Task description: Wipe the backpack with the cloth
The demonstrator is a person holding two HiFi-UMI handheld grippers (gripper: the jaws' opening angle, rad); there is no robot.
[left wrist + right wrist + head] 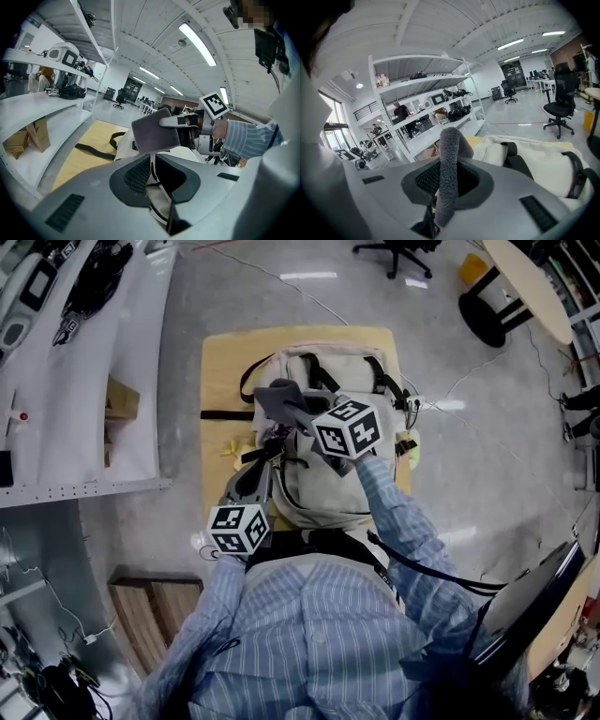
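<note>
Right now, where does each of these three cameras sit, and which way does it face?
Head view: on the person's head, facing down at the backpack; sleeves, left gripper, right gripper show.
Left gripper view: on that gripper, facing the held cloth; its jaws pinch backpack fabric.
Right gripper view: on that gripper, facing shelves; its jaws clamp the cloth.
All share backpack and cloth.

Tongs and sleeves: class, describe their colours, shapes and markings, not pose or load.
The left tongs and right tongs have pale grey bodies with dark mesh-lined openings. Each carries a white cube printed with black square markers. The sleeves are light blue with fine white stripes.
</note>
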